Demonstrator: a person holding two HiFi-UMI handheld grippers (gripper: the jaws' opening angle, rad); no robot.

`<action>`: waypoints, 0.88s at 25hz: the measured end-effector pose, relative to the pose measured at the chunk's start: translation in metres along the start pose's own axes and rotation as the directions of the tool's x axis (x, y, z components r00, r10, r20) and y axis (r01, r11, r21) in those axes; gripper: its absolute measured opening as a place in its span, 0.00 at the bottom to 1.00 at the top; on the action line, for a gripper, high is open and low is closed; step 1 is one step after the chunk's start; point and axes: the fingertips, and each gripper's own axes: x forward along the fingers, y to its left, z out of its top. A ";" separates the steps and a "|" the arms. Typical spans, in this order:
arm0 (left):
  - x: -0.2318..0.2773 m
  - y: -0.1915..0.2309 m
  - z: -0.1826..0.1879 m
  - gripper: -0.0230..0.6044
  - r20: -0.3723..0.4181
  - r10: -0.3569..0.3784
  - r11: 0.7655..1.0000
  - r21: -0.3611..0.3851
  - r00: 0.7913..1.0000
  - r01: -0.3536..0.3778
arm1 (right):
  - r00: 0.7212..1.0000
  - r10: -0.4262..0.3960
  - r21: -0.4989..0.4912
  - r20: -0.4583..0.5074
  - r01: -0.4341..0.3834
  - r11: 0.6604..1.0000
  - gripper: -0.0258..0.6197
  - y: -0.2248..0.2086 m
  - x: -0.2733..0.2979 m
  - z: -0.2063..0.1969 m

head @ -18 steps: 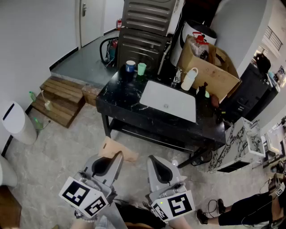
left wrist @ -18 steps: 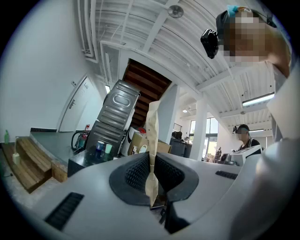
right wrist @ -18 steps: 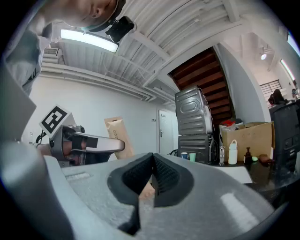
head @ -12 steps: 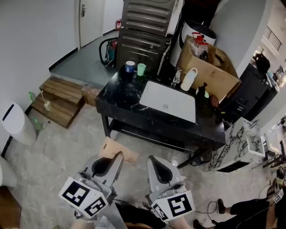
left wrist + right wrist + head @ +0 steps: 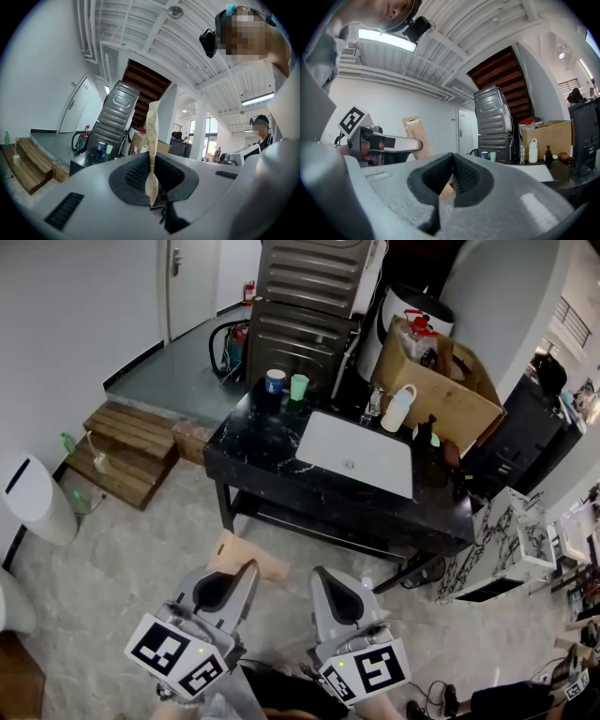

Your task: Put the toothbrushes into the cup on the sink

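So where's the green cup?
In the head view, the green cup stands on the black counter, far left corner, beside the blue cup, left of the white basin.

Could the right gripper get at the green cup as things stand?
Probably not yet: the right gripper hangs well short of the counter, and the green cup stands at its far edge. Nothing blocks the approach.
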 end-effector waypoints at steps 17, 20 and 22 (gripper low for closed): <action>-0.052 0.022 0.012 0.08 0.024 -0.016 1.000 0.020 1.000 0.016 | 1.000 -0.008 -0.014 0.015 0.008 1.000 0.04 0.058 0.003 0.002; -0.061 0.022 0.011 0.08 0.027 -0.022 0.999 0.025 0.999 0.021 | 1.000 -0.013 -0.017 0.022 0.013 1.000 0.04 0.067 -0.001 0.001; -0.067 0.022 0.010 0.08 0.028 -0.025 0.999 0.029 0.999 0.025 | 1.000 -0.016 -0.015 0.023 0.016 1.000 0.04 0.073 -0.004 -0.001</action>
